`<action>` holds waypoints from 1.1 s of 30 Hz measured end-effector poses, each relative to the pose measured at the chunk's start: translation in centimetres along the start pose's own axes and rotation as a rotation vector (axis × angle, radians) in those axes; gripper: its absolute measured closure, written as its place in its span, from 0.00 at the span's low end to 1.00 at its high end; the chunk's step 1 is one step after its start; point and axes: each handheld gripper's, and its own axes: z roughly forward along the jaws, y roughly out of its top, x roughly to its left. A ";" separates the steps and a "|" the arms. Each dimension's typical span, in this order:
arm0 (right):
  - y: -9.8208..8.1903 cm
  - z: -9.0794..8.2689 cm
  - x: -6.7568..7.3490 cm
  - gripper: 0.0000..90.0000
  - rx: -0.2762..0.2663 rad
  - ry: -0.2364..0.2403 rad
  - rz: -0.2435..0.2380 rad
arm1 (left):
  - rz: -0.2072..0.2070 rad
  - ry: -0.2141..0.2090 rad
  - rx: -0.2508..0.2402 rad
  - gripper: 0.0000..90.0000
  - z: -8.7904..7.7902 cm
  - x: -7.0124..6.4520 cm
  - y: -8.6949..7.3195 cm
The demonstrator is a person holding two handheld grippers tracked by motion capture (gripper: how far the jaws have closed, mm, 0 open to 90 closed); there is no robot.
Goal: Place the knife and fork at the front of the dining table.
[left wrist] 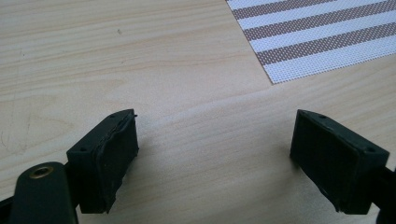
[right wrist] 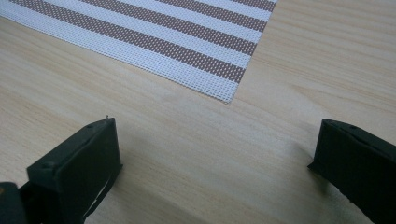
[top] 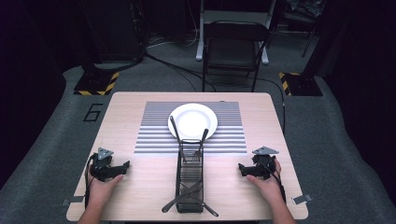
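Both the left tool (top: 122, 166) and right tool (top: 243, 169) are rested spread and empty on the bench (top: 140, 186), apparently readied beside the cutlery basket (top: 190, 179).

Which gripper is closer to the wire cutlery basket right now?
Right, by a small margin. The right gripper sits open on the table just off the wire cutlery basket, on its right side. The left gripper, also open, rests a little farther off on its left side.

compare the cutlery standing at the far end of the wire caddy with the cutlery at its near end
The far pair stands up in the wire caddy, handles leaning apart toward the plate; the near pair lies low and crossed, its ends poking out past both sides. Both are dark utensils held in the same caddy; which kinds, I cannot tell.
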 end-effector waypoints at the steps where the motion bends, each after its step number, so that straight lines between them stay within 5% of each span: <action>1: 0.0 0.0 0.0 0.00 0.000 0.000 0.000 | 0.000 0.000 0.000 0.16 0.0 0.0 0.0; 17: 0.0 0.0 0.1 0.00 -0.003 -0.002 0.002 | -0.008 0.003 -0.005 0.17 0.0 0.0 0.0; 27: -0.1 -0.4 0.0 0.19 -0.035 -0.017 0.006 | -0.011 0.004 -0.005 0.17 0.1 0.0 0.0; 33: 0.2 -0.9 0.2 0.43 -0.023 -0.005 0.014 | -0.012 0.010 -0.002 0.17 0.1 0.0 0.1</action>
